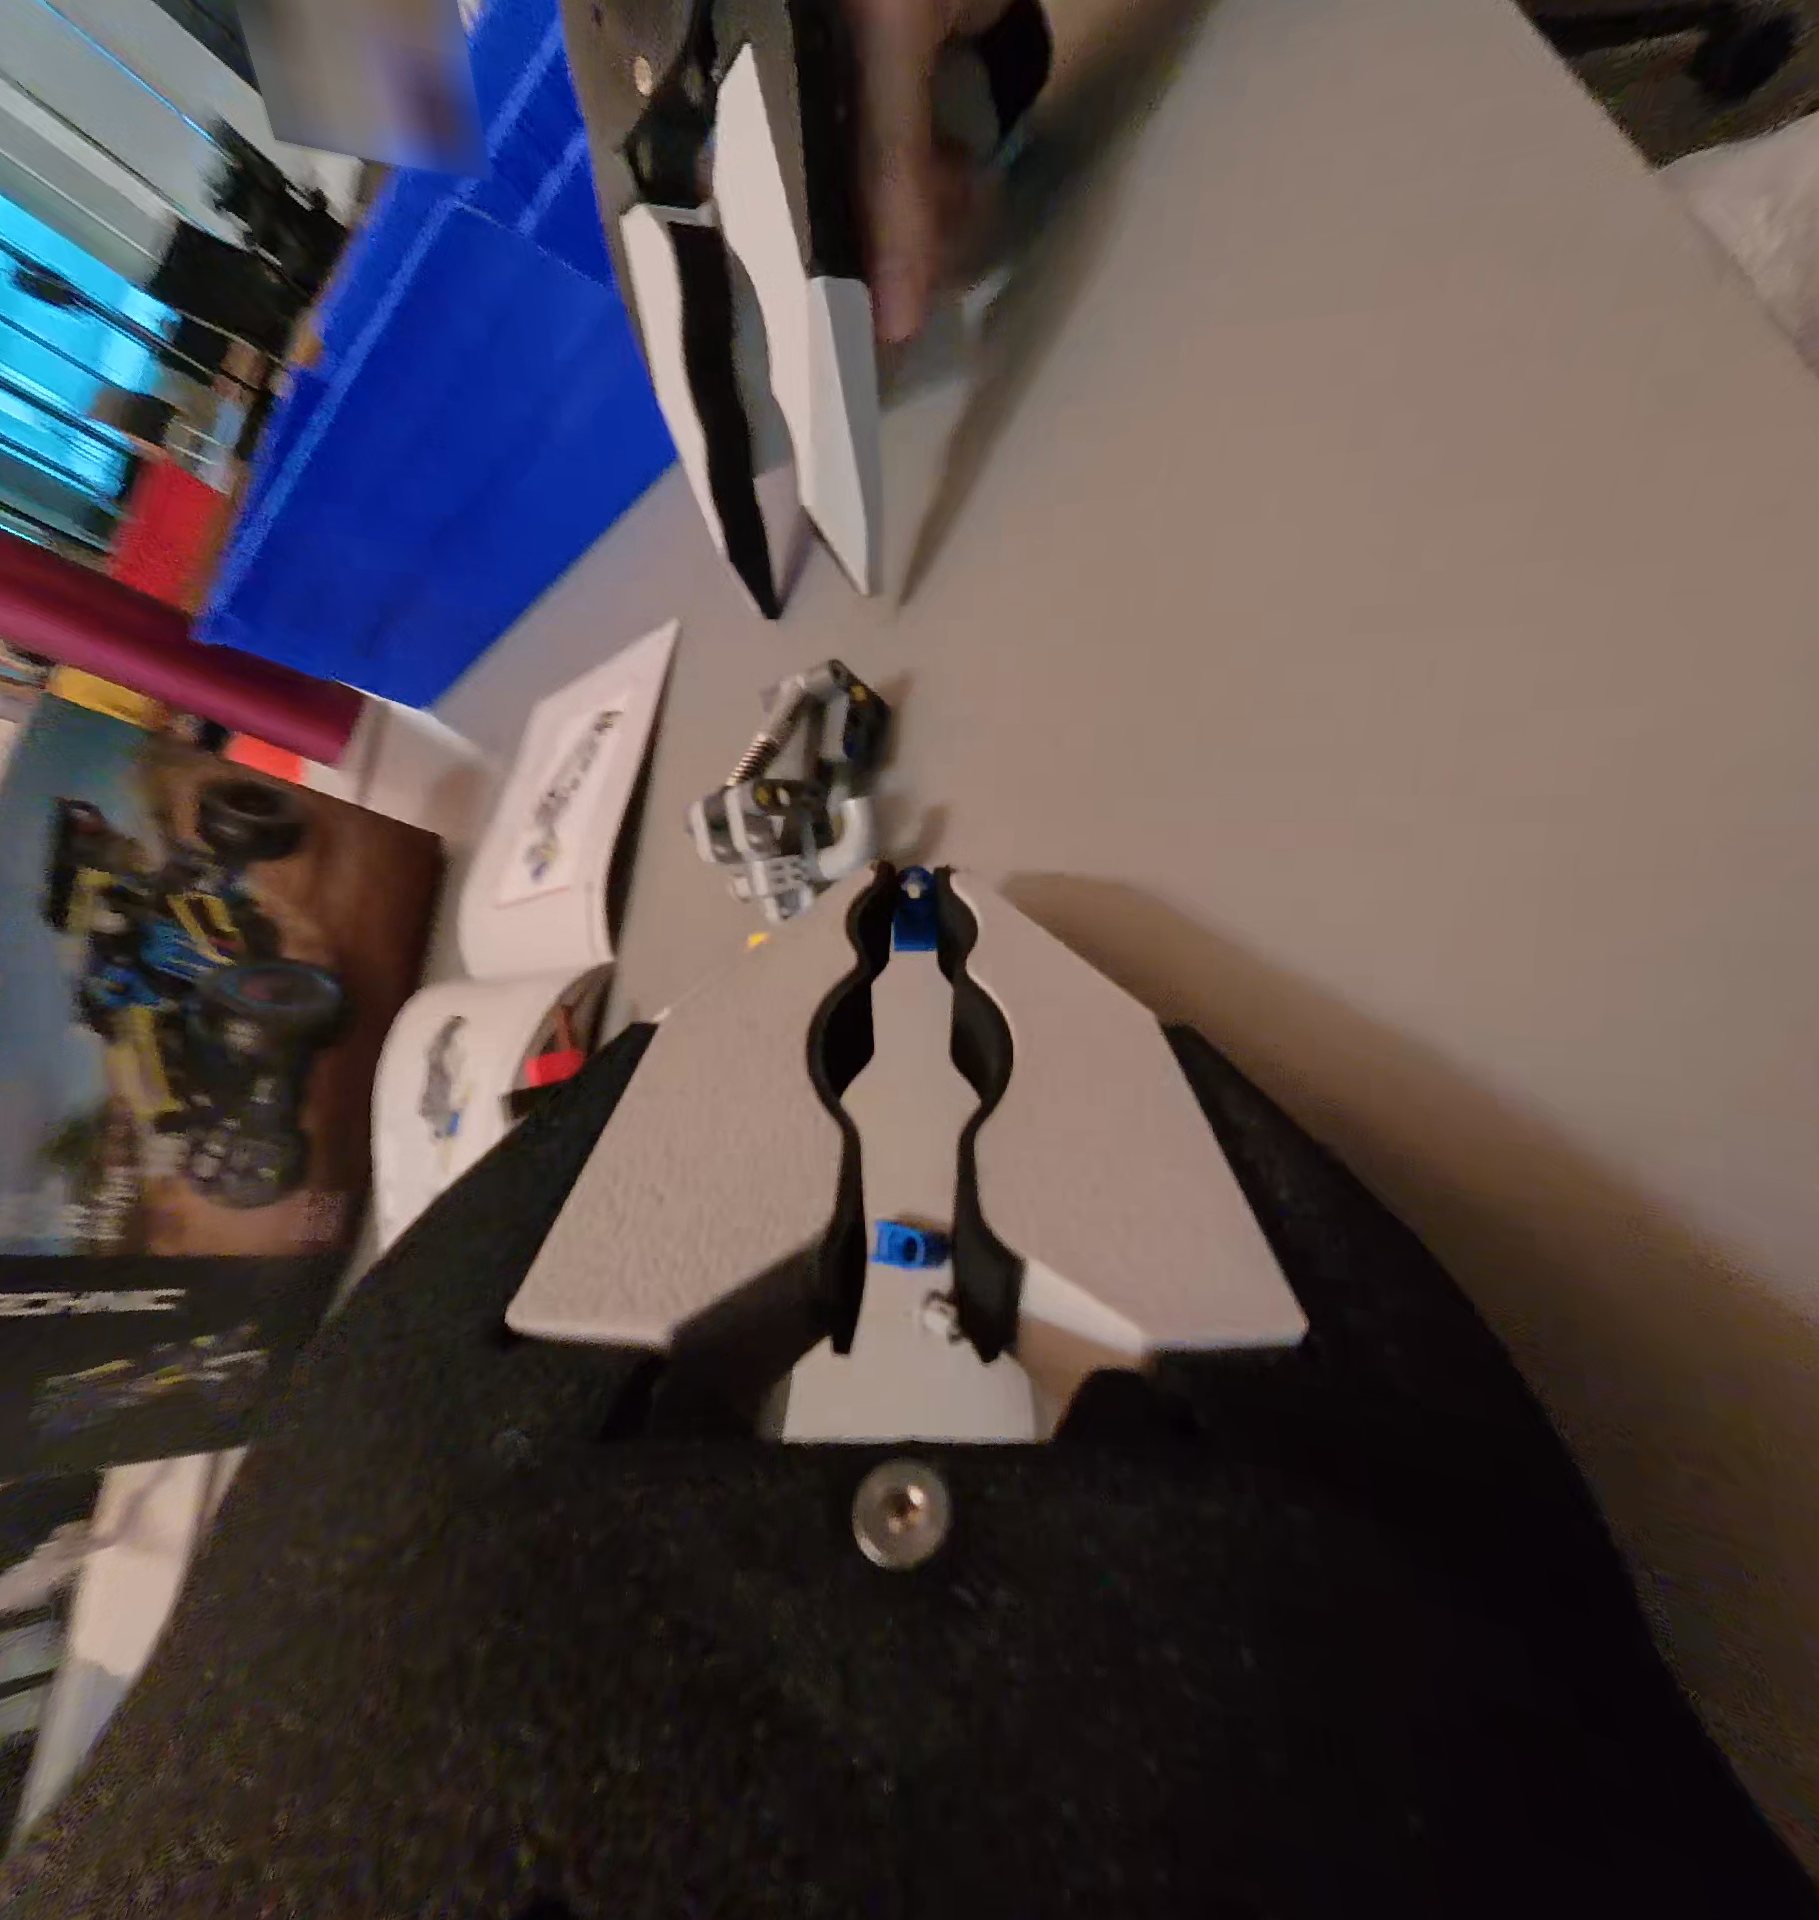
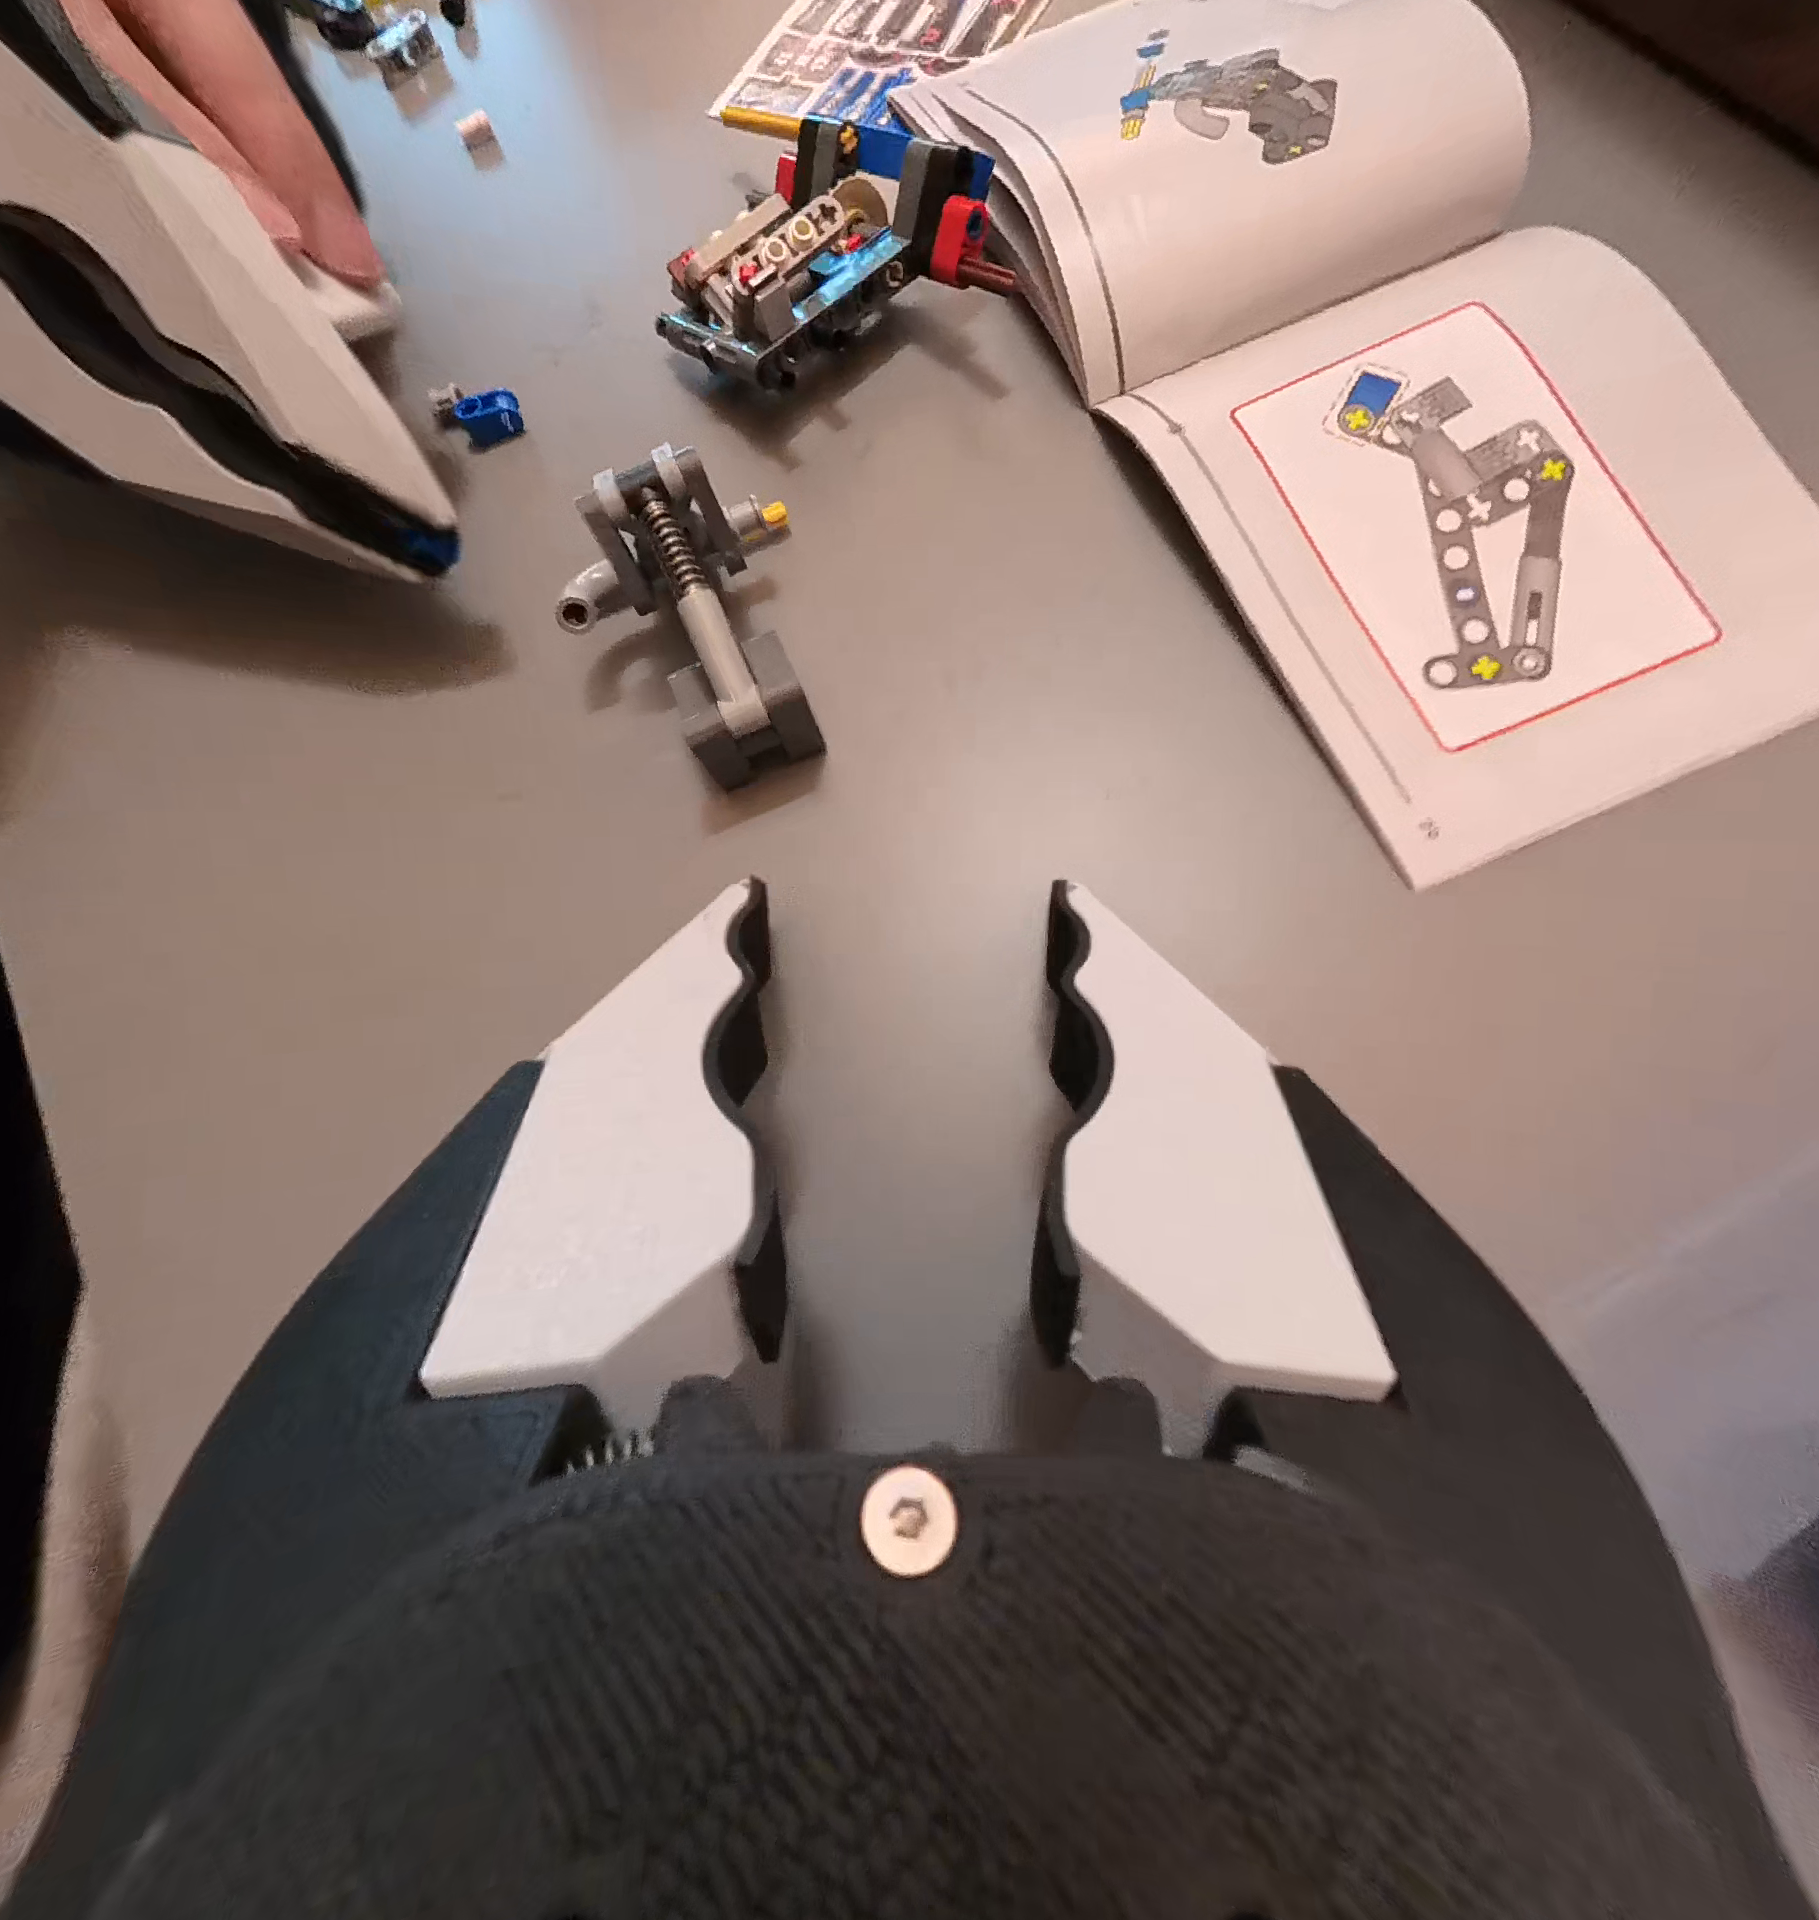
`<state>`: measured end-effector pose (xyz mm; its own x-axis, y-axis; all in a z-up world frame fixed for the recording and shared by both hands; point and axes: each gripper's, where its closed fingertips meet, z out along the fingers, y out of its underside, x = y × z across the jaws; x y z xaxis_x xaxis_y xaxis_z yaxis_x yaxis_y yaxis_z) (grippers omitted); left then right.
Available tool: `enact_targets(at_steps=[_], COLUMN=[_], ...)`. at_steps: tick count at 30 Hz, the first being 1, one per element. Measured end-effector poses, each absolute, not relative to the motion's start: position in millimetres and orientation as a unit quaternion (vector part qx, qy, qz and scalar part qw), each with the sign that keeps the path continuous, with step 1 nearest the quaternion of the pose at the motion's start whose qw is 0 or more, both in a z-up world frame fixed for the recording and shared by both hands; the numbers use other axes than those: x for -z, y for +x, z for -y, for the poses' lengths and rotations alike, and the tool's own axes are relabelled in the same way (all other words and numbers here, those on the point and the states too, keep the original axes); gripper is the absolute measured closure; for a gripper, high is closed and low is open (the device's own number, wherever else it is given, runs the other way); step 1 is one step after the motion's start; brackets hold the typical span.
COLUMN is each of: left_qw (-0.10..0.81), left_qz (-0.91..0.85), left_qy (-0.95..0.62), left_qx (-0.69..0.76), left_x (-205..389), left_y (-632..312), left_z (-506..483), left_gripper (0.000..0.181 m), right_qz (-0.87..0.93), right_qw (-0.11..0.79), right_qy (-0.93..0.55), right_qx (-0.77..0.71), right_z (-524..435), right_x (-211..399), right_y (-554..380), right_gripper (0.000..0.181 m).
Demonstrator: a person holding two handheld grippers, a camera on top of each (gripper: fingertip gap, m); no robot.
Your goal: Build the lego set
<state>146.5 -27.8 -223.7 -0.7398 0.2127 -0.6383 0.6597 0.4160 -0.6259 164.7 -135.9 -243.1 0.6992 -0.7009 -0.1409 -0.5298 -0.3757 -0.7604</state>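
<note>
My left gripper (image 1: 915, 883) is shut on a small blue lego piece (image 1: 913, 925) pinched at its fingertips, just above the grey table. In the right wrist view it comes in from the left (image 2: 427, 545) with the blue piece at its tip. A grey spring shock-absorber assembly (image 1: 796, 800) lies just beyond and left of those tips; it also shows in the right wrist view (image 2: 676, 613). A second blue piece (image 2: 489, 414) lies loose on the table. My right gripper (image 2: 910, 894) is open and empty, short of the grey assembly.
A larger blue, grey and red assembly (image 2: 832, 275) sits against an open instruction booklet (image 2: 1404, 520). A small pale pin (image 2: 477, 130) and several loose parts (image 2: 406, 42) lie farther back. The set's box (image 1: 157, 987) and blue bins (image 1: 448, 436) stand at the table's edge. To the small pale pin (image 2: 477, 130): left tips about 20 cm, right tips about 30 cm.
</note>
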Motion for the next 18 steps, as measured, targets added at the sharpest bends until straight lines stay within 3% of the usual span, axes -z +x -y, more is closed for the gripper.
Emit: enact_targets(at_steps=[3, 6, 9, 18], left_qw=[0.296, 0.324, 0.321, 0.336], left_qz=[-0.781, -0.759, -0.754, -0.742], left_qy=[0.284, 0.286, 0.287, 0.318], left_qx=[0.472, 0.487, 0.496, 0.486], left_x=[217, 209, 208, 211], left_y=[154, 155, 154, 142], left_z=[26, 23, 23, 27], left_gripper=[0.177, 0.177, 0.177, 0.177], right_qz=[-0.397, -0.393, -0.389, -0.331], right_qw=[0.414, 0.448, 0.478, 0.514], right_qy=[-0.815, -0.799, -0.784, -0.792], right_qx=[0.082, 0.086, 0.074, 0.009], right_z=[131, 107, 79, 28], right_x=[240, 222, 212, 216], right_y=[149, 138, 133, 120], right_gripper=[0.123, 0.137, 0.148, 0.153])
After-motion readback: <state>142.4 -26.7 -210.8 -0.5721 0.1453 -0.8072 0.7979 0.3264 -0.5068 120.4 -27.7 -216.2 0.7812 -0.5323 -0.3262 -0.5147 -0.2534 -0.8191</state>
